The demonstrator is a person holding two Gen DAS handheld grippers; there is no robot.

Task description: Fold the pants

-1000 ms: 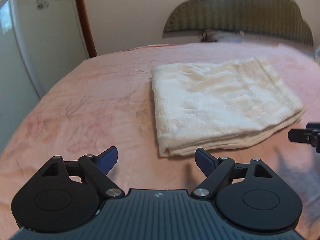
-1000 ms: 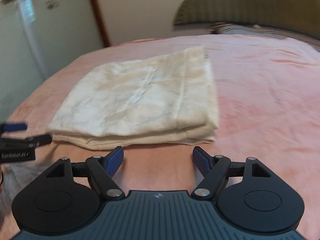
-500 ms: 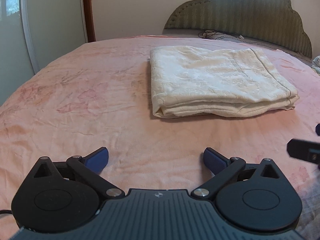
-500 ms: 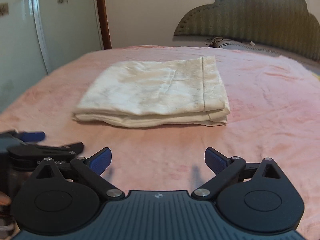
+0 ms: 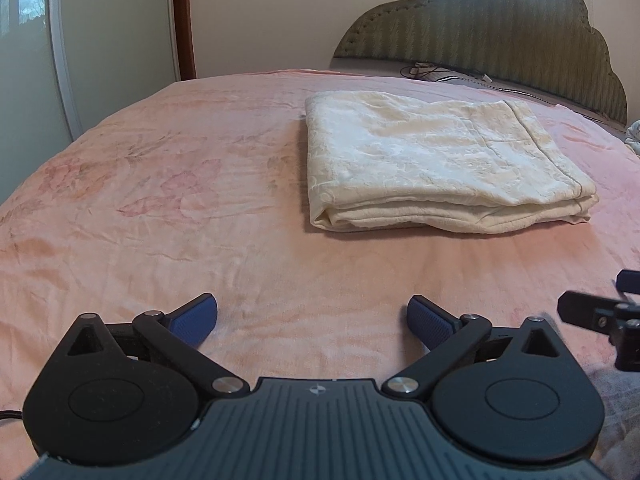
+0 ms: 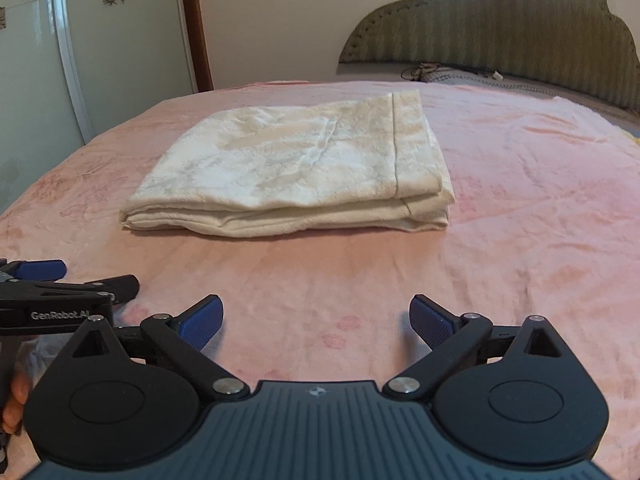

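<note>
Cream pants [image 5: 436, 160] [image 6: 304, 168] lie folded into a flat rectangular stack on the pink bedspread [image 5: 160, 208] [image 6: 540, 200]. My left gripper [image 5: 313, 318] hangs low over the bedspread, well short of the stack's near edge, open wide with nothing between its blue pads [image 5: 196, 318]. My right gripper [image 6: 316, 320] is likewise open and empty, also back from the stack. Each gripper shows at the edge of the other's view: the right one at the left wrist view's right edge, the left one at the right wrist view's left edge.
A green padded headboard [image 5: 500, 36] [image 6: 492, 28] stands behind the bed, with a cable and small items [image 5: 432, 70] at its foot. A pale wardrobe door [image 6: 80, 48] and brown door frame [image 5: 182, 20] rise on the left. A hand [image 6: 14, 404] shows at lower left.
Both grippers have pulled back from the folded pants and their jaws have spread wider. The stack now lies farther ahead in both views.
</note>
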